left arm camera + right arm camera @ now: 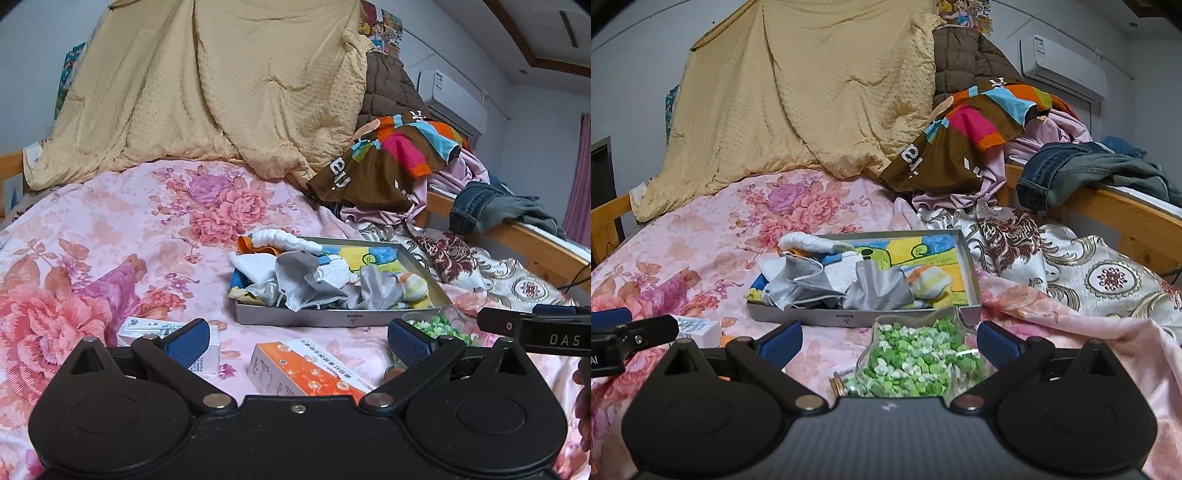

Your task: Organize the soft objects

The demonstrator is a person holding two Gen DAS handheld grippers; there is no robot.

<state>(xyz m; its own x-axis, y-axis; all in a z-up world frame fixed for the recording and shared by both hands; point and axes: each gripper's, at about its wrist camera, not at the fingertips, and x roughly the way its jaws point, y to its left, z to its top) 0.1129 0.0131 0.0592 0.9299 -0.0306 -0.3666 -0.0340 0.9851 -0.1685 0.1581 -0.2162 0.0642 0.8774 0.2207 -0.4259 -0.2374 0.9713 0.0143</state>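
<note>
A shallow grey box lid (332, 316) (827, 318) lies on the floral bed. It holds grey face masks (306, 284) (812, 280), white cloth pieces and a striped yellow sock (415, 286) (929, 282). My left gripper (297, 341) is open and empty above an orange-and-white carton (303, 369). My right gripper (888, 341) is open and empty, with a clear star-shaped jar of green and white paper stars (912, 360) (436, 326) lying between its fingers. Each gripper's side shows in the other's view.
A white carton (207, 350) (698, 328) lies at the left. A tan quilt (207, 92) hangs at the back. Colourful clothes (391, 155) and jeans (1082, 166) pile at the right over a wooden bed rail (1137, 221). A patterned cloth (1071, 273) lies beside the lid.
</note>
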